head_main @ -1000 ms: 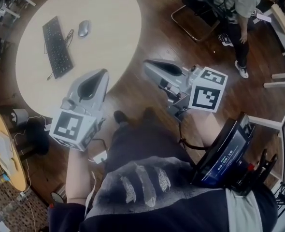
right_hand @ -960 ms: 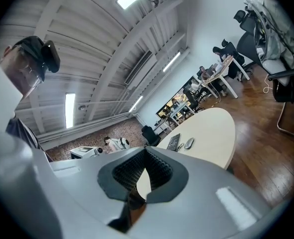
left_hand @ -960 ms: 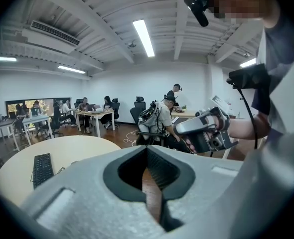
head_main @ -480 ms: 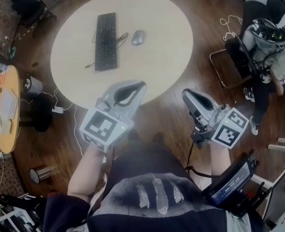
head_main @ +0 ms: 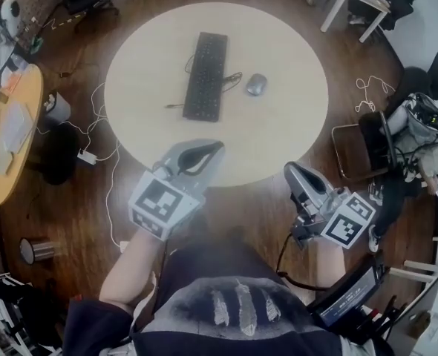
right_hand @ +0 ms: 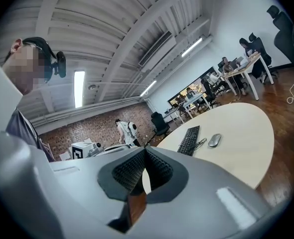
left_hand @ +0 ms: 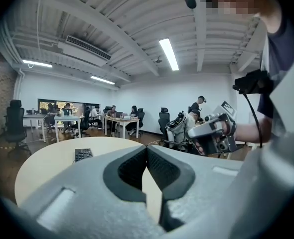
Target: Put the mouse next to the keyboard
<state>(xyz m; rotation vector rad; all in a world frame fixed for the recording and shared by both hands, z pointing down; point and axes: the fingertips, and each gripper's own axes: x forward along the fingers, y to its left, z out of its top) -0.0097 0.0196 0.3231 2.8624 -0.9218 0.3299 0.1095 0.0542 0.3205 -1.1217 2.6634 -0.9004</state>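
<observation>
A black keyboard (head_main: pixel 206 76) lies on the round pale table (head_main: pixel 278 139), with a grey mouse (head_main: pixel 255 84) a short gap to its right and a cable looping between them. Both also show in the right gripper view, keyboard (right_hand: pixel 189 140) and mouse (right_hand: pixel 215 140). My left gripper (head_main: pixel 213 150) hangs over the table's near edge, shut and empty. My right gripper (head_main: pixel 292 171) is off the table's near right edge over the wooden floor, also shut with nothing in it. In the left gripper view the jaws (left_hand: pixel 147 149) meet, with the keyboard's end (left_hand: pixel 83 154) beyond them.
A small orange side table (head_main: pixel 11 124) stands at the left, with cables (head_main: pixel 93 154) and a metal bin (head_main: pixel 37 251) on the floor. A seated person (head_main: pixel 427 132) and chair (head_main: pixel 364 147) are at the right. Office desks and people sit far behind.
The head view has swung so the table sits centred ahead instead of upper left. Both grippers have come closer to its near edge. Keyboard and mouse keep their places on the table.
</observation>
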